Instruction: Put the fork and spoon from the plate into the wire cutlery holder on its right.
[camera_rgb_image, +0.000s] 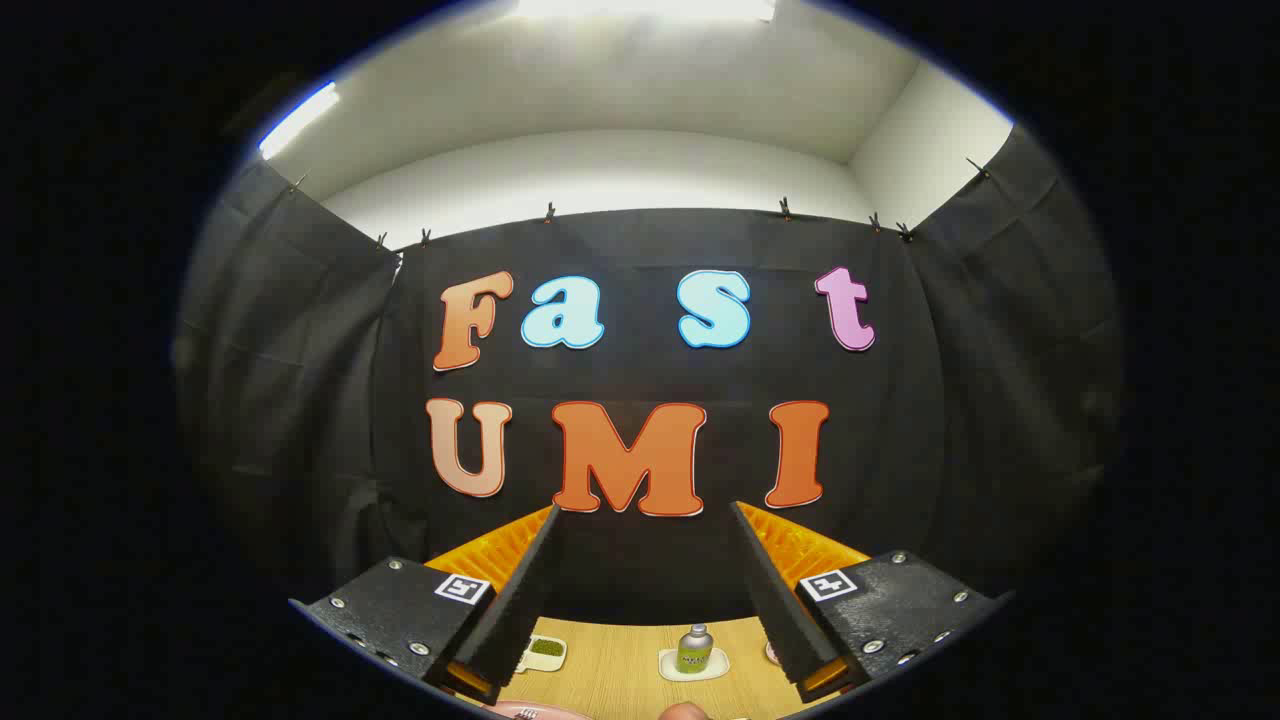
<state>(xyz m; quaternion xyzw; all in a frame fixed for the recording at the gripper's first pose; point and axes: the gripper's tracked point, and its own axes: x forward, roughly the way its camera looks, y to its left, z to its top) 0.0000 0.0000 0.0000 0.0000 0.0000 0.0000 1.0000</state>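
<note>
Still pre-approach: gripper (645, 590) raised, fingers wide apart, holding nothing.
Pinkish plate rim (540, 712) at 6 o'clock below fingers; fork, spoon, holder unseen; next, tilt down toward plate.

Light wooden table (610, 675) with lengthwise grain, seen low between open jaws of gripper (645, 520), nothing held. On table: small white square dish with green contents (545, 651) near left finger; small silver bottle with green label (694, 648) upright on white rounded coaster (693, 667), nearer right finger. Pinkish plate rim (535, 711) at table's near edge, mostly cut off. Small item beside right finger, too hidden to tell.
</note>
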